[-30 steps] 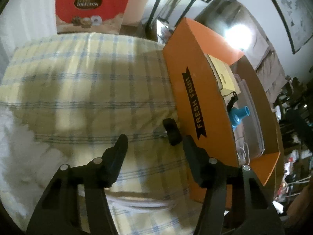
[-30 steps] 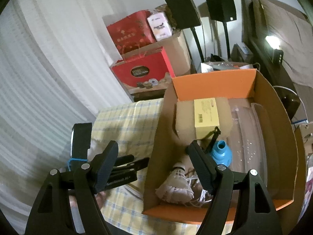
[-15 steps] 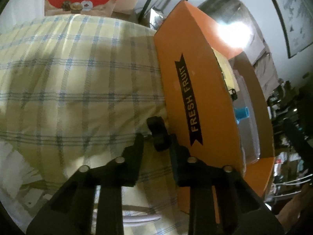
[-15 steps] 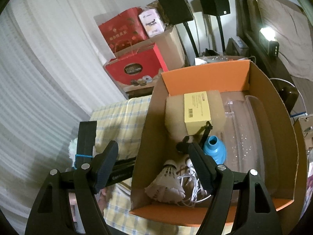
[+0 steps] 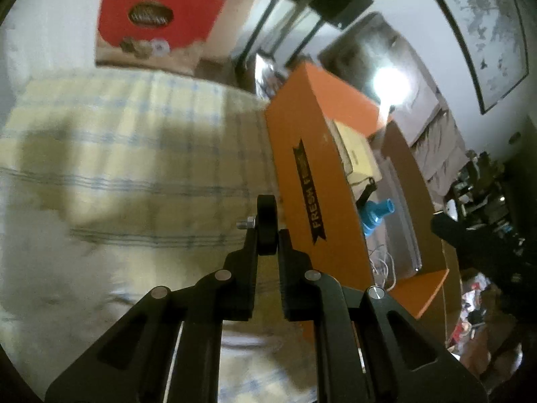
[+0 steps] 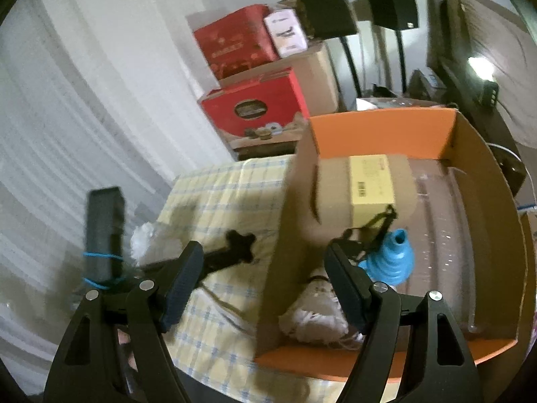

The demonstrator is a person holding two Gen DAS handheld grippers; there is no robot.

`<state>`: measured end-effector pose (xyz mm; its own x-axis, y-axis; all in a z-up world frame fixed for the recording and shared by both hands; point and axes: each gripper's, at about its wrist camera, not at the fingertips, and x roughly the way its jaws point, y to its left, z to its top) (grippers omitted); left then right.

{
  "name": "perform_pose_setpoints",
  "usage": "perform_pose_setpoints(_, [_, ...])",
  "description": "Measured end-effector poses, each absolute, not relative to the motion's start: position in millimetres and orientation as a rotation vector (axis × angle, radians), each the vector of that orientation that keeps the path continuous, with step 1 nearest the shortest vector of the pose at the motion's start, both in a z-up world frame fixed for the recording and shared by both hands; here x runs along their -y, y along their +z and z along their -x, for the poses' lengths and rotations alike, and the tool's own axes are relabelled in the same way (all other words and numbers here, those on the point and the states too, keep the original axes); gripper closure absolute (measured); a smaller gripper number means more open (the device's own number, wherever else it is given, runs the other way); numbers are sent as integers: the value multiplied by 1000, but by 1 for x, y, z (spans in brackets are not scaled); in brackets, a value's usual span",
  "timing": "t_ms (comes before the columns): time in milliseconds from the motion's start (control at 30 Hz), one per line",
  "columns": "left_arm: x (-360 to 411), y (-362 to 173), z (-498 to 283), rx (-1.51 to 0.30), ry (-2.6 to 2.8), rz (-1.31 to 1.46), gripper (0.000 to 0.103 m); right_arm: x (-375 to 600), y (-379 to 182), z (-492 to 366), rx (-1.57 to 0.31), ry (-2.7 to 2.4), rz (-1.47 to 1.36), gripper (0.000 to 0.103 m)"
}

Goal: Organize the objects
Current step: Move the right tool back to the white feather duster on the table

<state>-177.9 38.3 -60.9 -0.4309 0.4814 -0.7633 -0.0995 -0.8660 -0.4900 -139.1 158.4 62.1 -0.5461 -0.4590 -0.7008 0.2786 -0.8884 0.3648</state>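
Note:
My left gripper [image 5: 266,235] is shut on a small black knob with a bolt [image 5: 266,223], held above the yellow checked cloth [image 5: 134,141] just left of the orange "FRESH FRUIT" box [image 5: 302,134]. In the right wrist view the same knob [image 6: 240,240] shows as a black cross shape at the tip of the left gripper. My right gripper [image 6: 265,268] is open and empty over the box's left wall [image 6: 285,235]. Inside the box lie a yellow carton [image 6: 369,181], a blue funnel [image 6: 392,258], a shuttlecock [image 6: 312,315] and a clear plastic tray [image 6: 453,235].
Red gift boxes [image 6: 255,107] are stacked on a cardboard carton behind the table. Two black speakers on stands [image 6: 325,3] rise at the back. A white curtain [image 6: 67,100] hangs at the left. Something white and fluffy [image 6: 144,238] lies on the cloth.
My left gripper closed on the black knob and raised it off the cloth beside the box. The right gripper stayed open and shifted slightly over the box's left wall.

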Motion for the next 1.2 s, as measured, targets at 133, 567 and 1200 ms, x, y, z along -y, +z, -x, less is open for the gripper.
perform_pose_setpoints(133, [-5,-37,161,542,2424,1361,93,-137,60,137,244,-2389,-1179,27])
perform_pose_setpoints(567, [90,-14,122,637,2604,1302,93,-49,32,135,80,-2249,-1202,27])
perform_pose_setpoints(1200, [171,-18,83,780,2702,1254,93,59,-31,160,-214,-2050,-1251,27])
